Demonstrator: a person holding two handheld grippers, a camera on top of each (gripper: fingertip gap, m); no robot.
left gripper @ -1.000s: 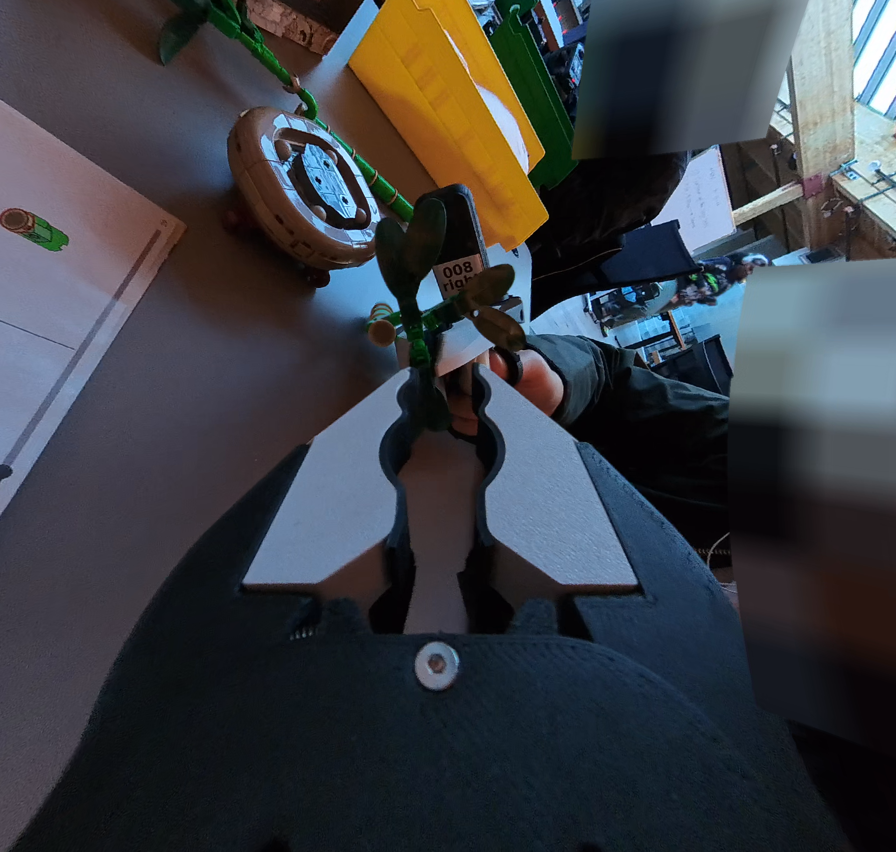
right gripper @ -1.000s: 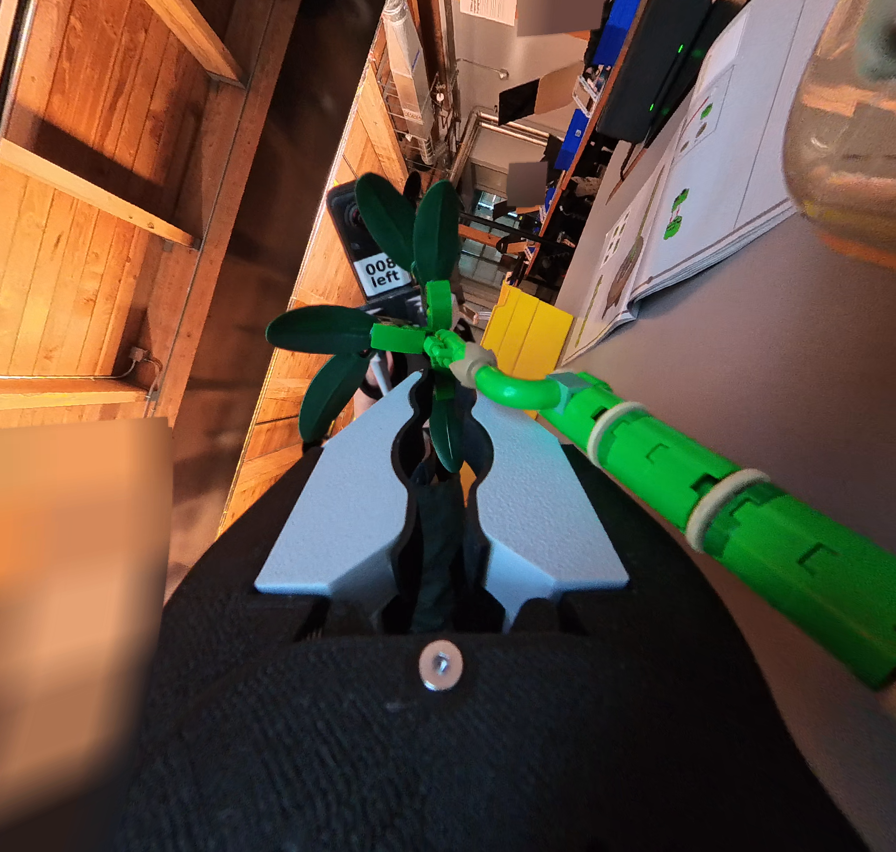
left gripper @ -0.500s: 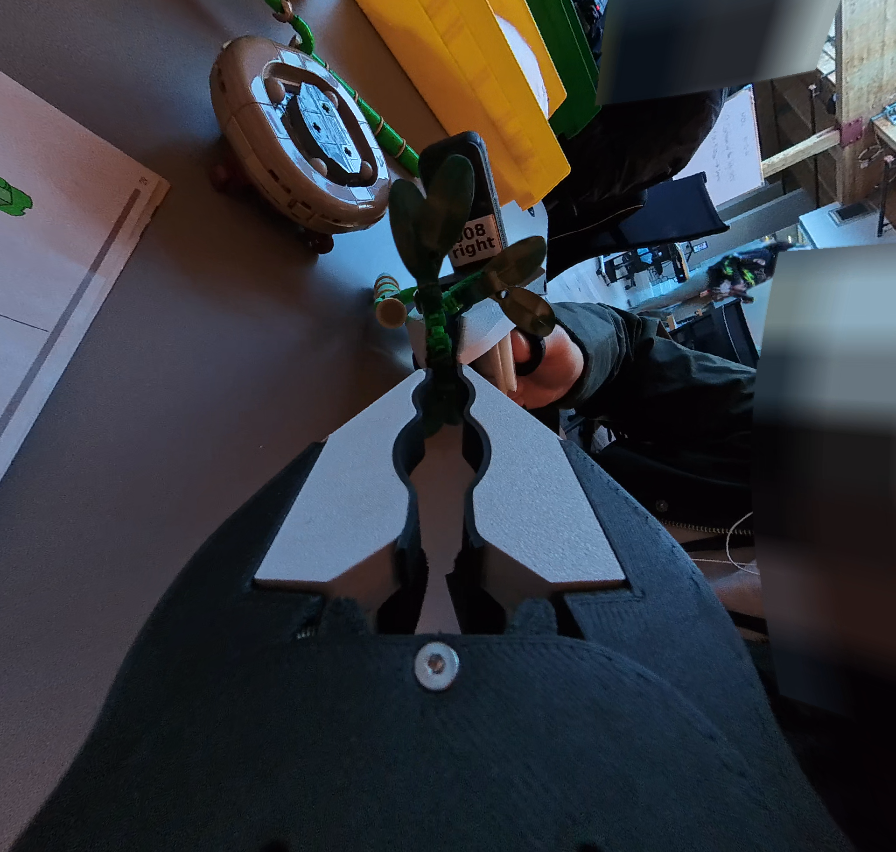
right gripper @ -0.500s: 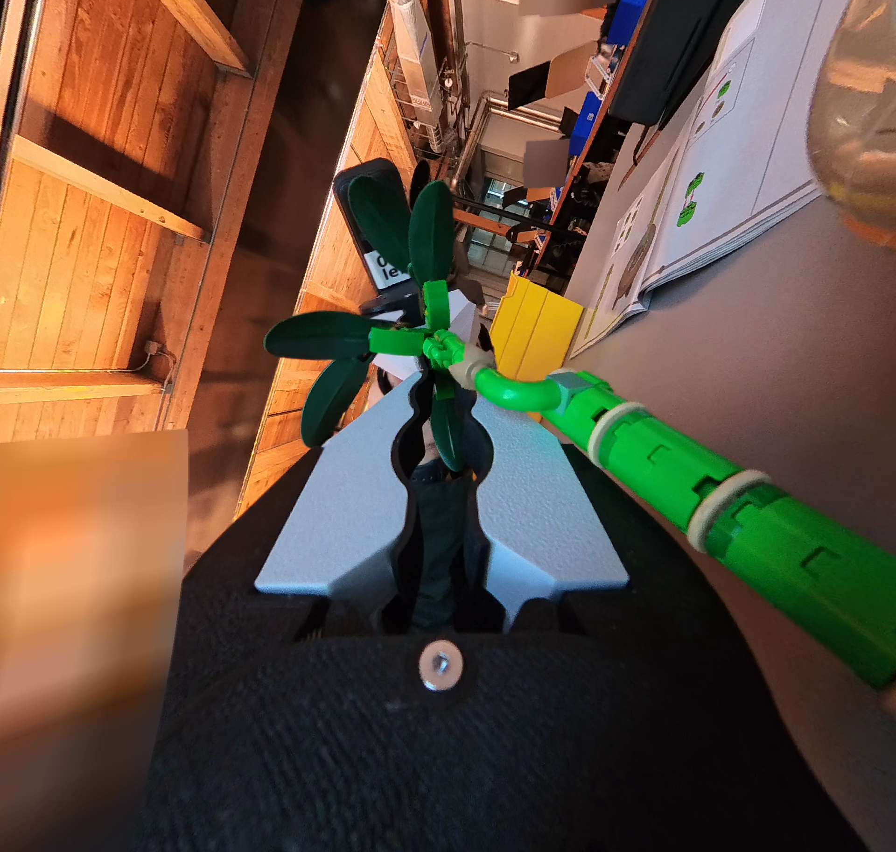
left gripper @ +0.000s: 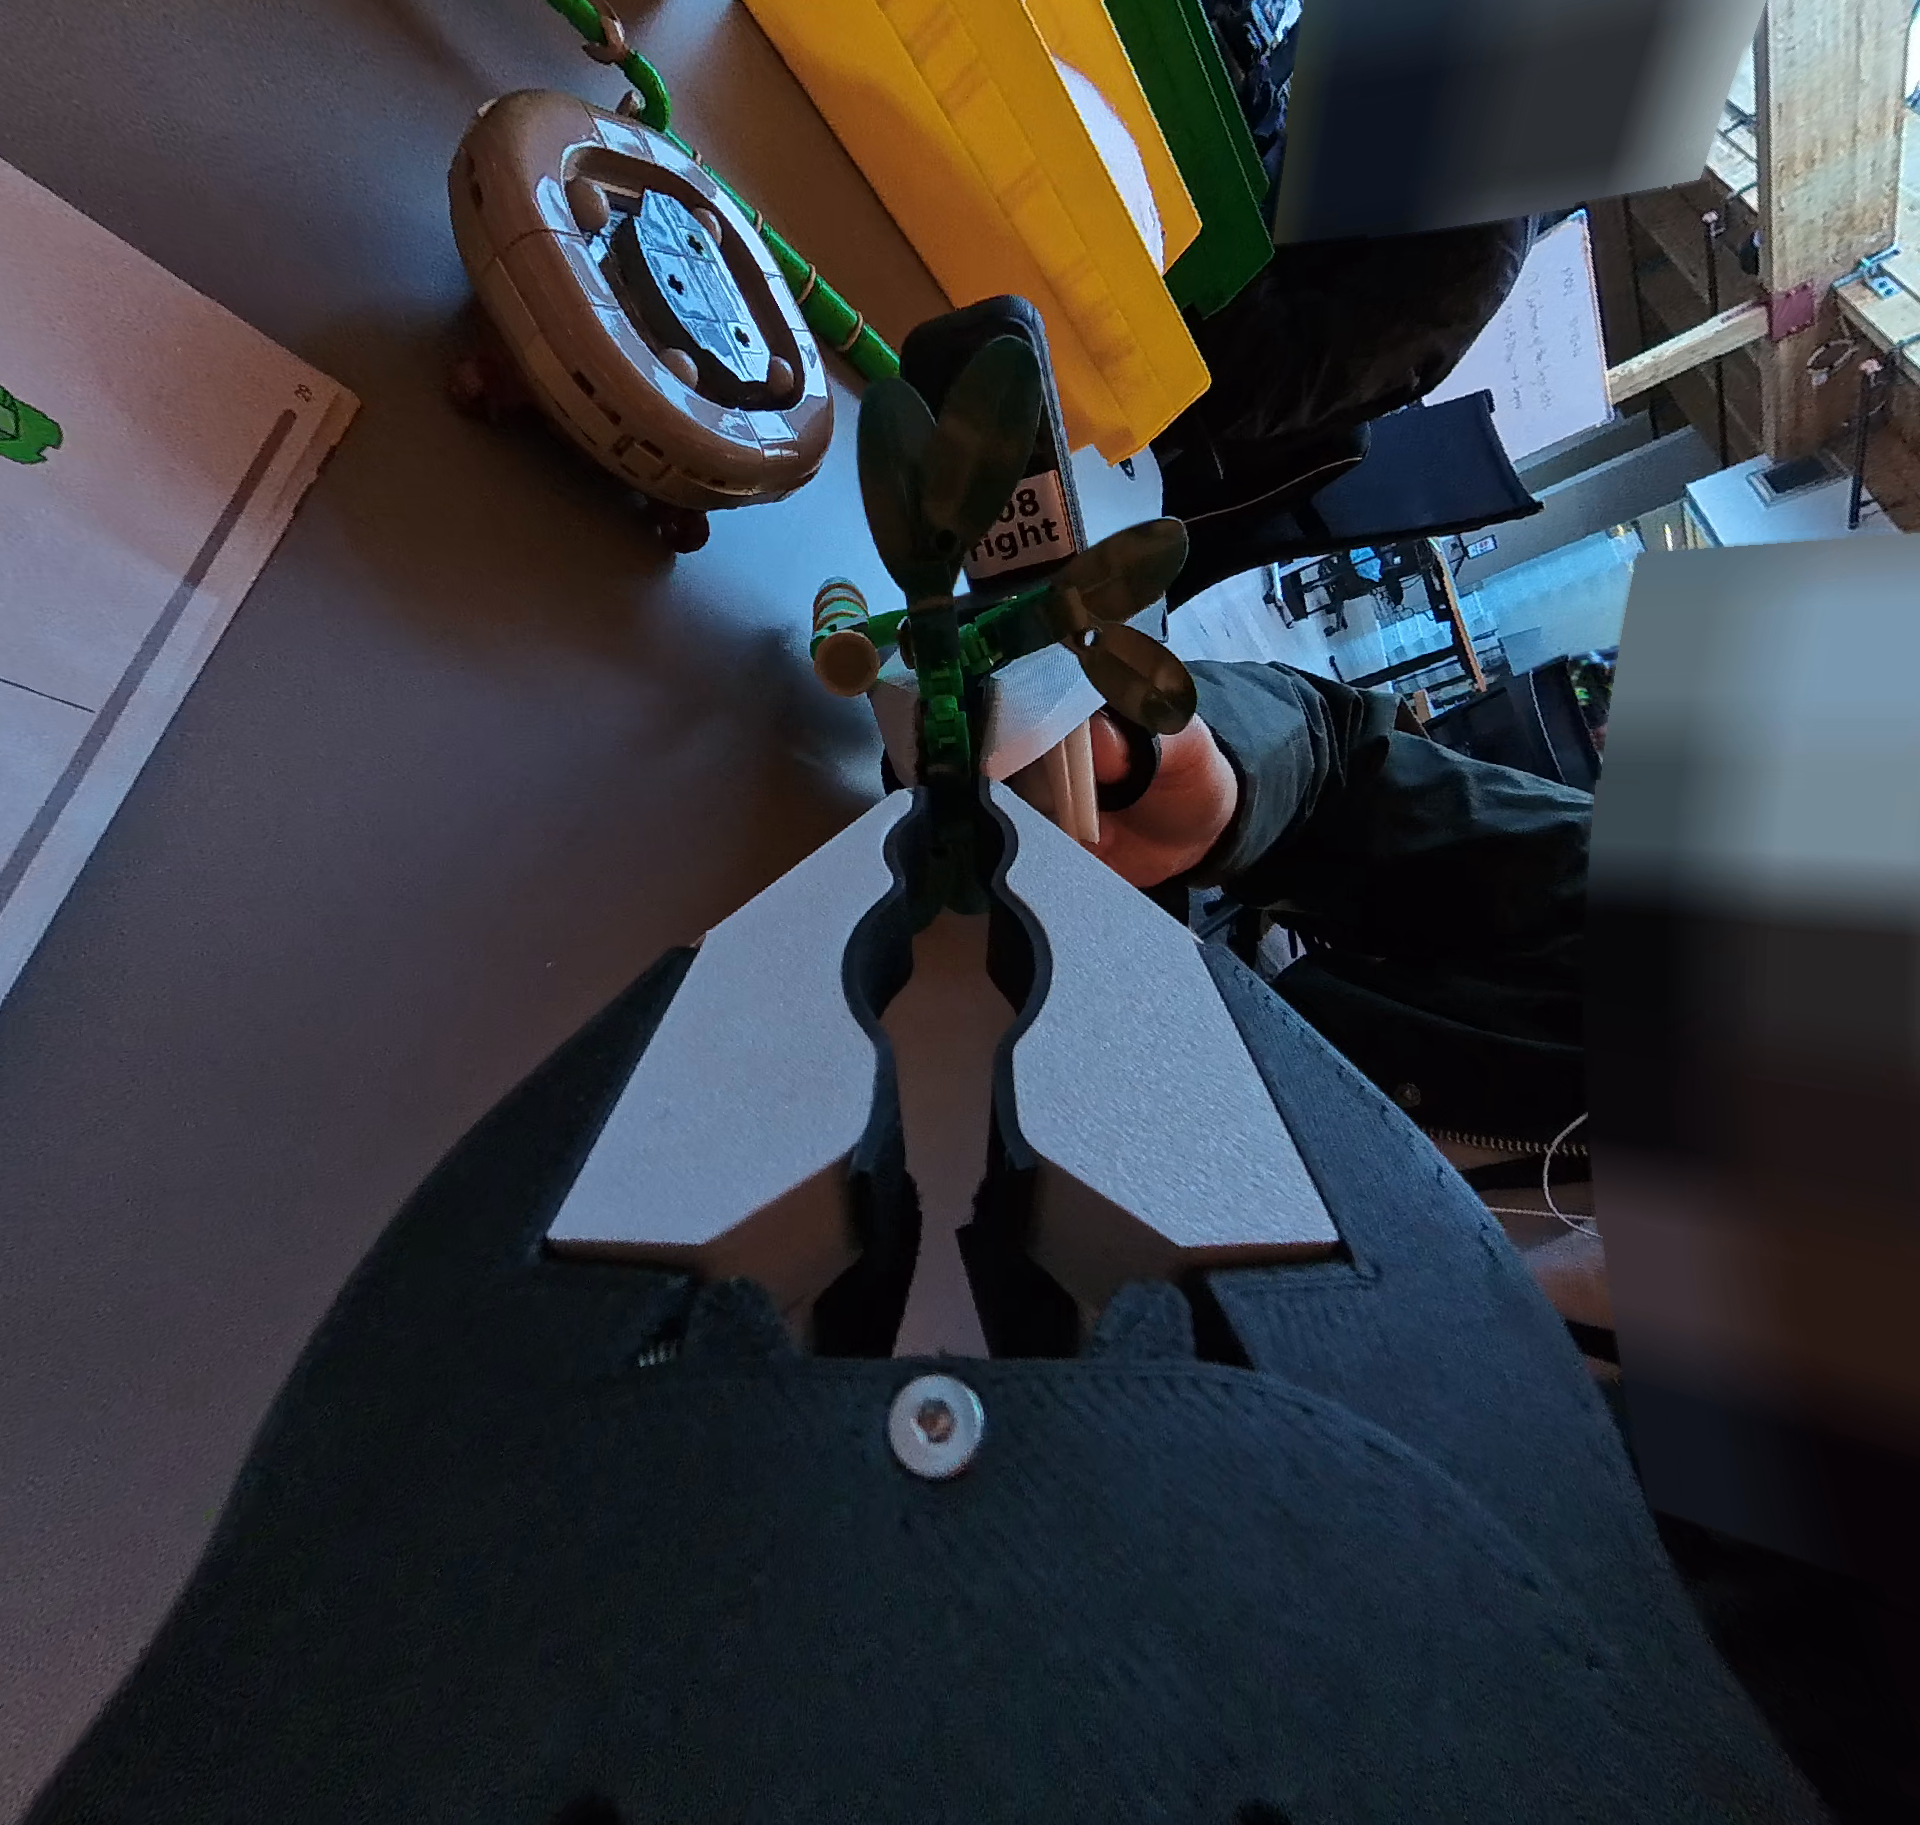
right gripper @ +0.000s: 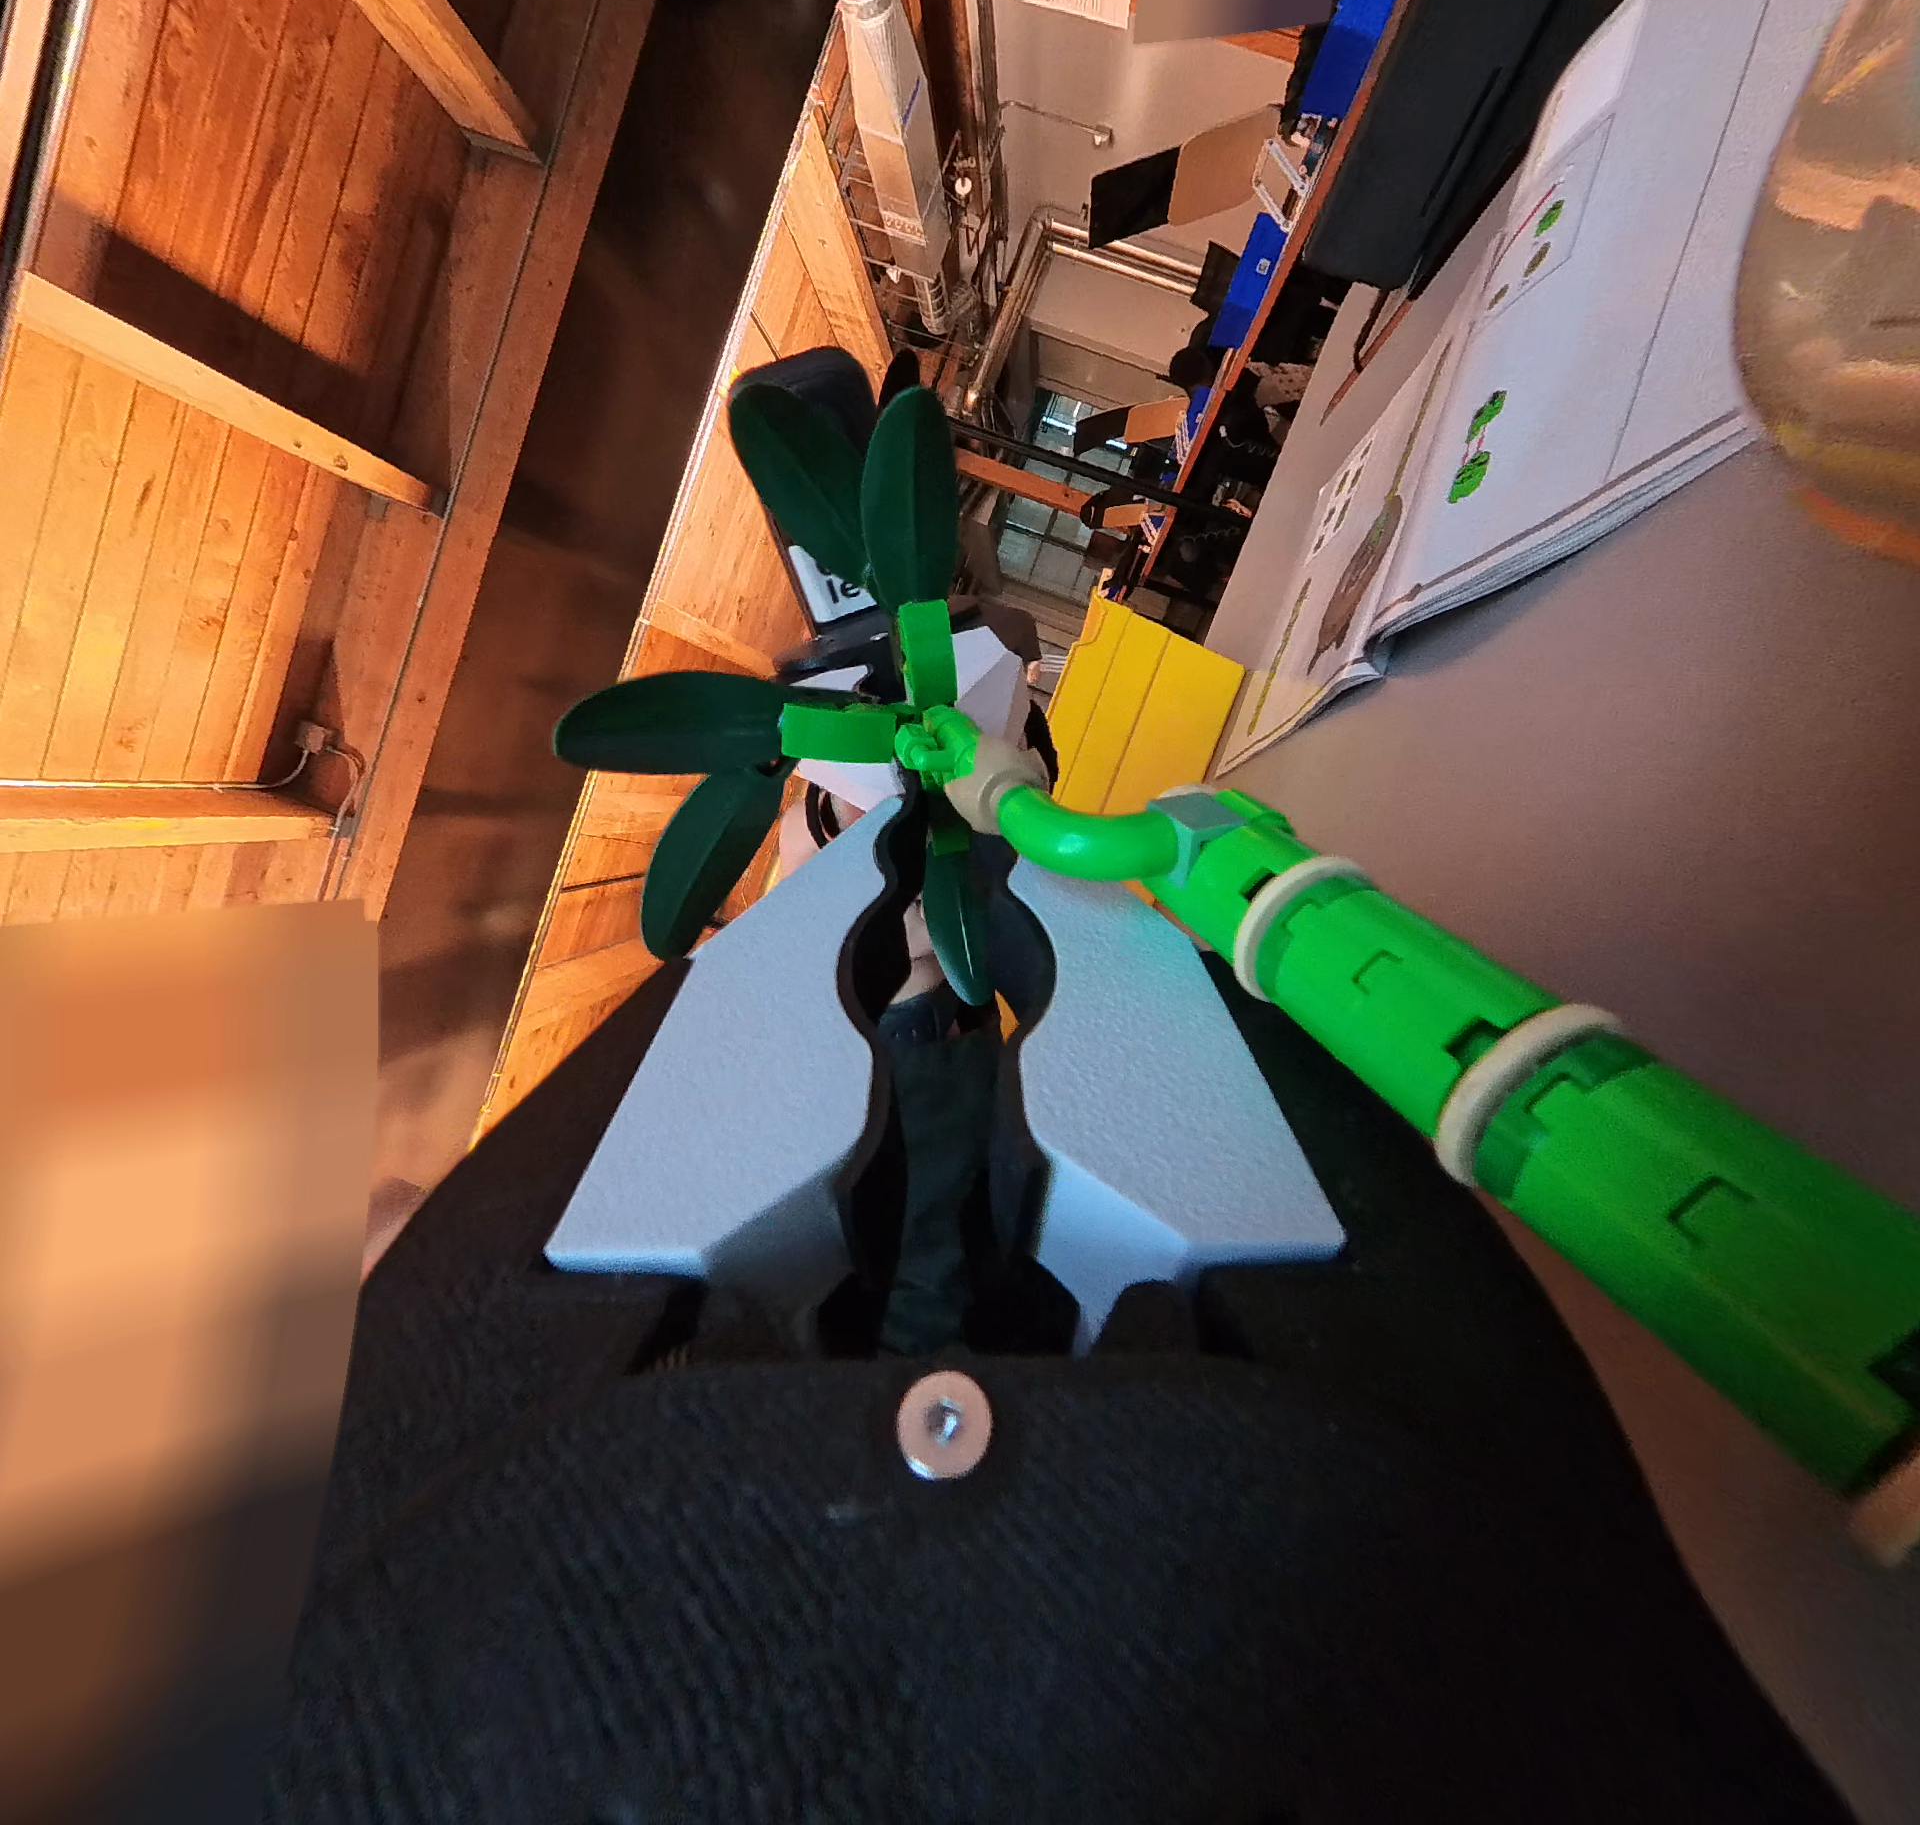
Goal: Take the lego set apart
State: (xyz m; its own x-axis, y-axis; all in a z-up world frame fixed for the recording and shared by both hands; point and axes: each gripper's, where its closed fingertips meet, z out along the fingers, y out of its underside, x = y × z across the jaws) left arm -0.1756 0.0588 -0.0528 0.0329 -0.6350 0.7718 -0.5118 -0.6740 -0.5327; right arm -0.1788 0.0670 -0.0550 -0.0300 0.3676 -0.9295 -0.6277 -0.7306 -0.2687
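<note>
A lego plant sprig (left gripper: 940, 632) with dark green leaves and bright green links is held in the air between both grippers. My left gripper (left gripper: 945, 814) is shut on the sprig's lower leaf stem. My right gripper (right gripper: 943, 825) is shut on another dark leaf (right gripper: 956, 928) of the same sprig (right gripper: 914, 726). A thick bright green stalk (right gripper: 1455, 1037) with tan rings joins the sprig by a curved link and runs to the lower right. In the left wrist view the stalk (left gripper: 844, 648) shows end-on. The right gripper (left gripper: 1023, 518) shows beyond the sprig, held by a hand.
A round tan lego pot (left gripper: 634, 310) stands on the grey table (left gripper: 416, 736), with a second green stem (left gripper: 800, 269) behind it. A yellow bin (left gripper: 966, 113) and a green bin (left gripper: 1174, 82) stand behind. An open instruction booklet (left gripper: 114, 549) lies at the left; it also shows in the right wrist view (right gripper: 1538, 404). The grippers are tip to tip, or close to it.
Both grippers and the sprig have shifted slightly together. Both grips are unchanged and the sprig is still joined to the stalk.
</note>
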